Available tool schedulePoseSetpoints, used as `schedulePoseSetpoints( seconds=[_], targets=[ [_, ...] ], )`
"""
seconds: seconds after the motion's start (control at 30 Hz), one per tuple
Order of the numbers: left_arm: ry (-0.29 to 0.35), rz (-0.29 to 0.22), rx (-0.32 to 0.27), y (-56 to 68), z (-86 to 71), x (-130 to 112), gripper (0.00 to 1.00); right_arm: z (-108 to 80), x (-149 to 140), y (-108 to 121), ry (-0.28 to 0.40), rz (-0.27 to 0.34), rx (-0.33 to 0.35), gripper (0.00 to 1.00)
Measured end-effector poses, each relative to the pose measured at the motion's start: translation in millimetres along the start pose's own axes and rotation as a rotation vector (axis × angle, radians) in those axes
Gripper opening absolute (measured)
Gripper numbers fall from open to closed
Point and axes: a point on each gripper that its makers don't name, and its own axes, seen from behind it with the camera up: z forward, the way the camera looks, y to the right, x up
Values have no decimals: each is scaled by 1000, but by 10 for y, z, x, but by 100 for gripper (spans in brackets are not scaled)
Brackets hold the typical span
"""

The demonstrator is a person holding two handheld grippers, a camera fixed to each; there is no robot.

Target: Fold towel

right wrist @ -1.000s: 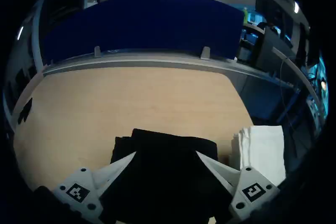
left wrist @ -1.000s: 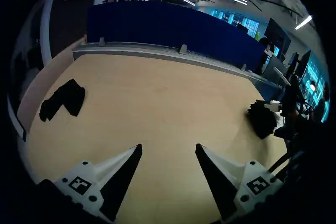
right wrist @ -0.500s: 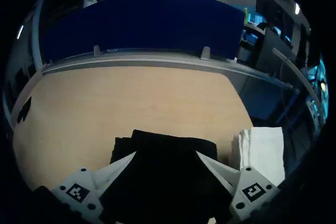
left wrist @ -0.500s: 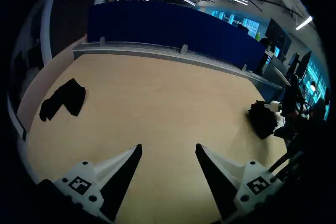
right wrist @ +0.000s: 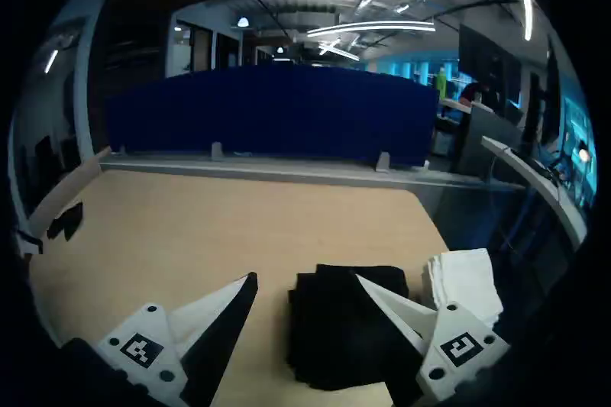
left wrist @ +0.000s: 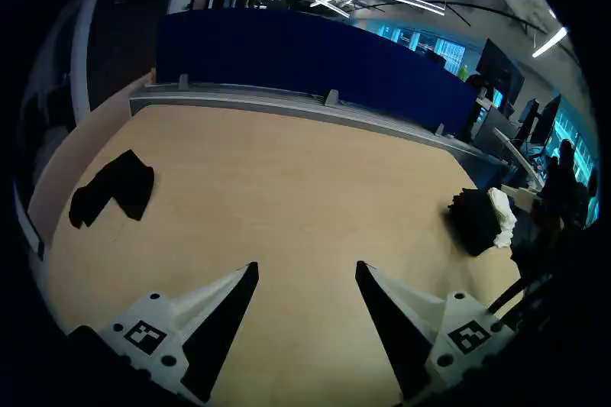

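Both views low over table [left wrist: 305,178], facing blue partition [left wrist: 305,56], sharing black towel [right wrist: 332,331].

A black towel [right wrist: 344,323], white towel [right wrist: 462,285], tan table [right wrist: 191,227], blue partition [right wrist: 267,113].

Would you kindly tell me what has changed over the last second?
The right tool lifted up and back from the folded black towel, which now lies on the table beside the white towels. The left tool stayed open above the table, and the crumpled black cloth stayed put.
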Motion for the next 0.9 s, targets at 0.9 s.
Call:
schedulePoseSetpoints(
  seconds=[0.9],
  targets=[
    [318, 287, 51, -470, 139, 625, 94, -882, -127, -1782, 1, 92, 95, 91]
  ],
)
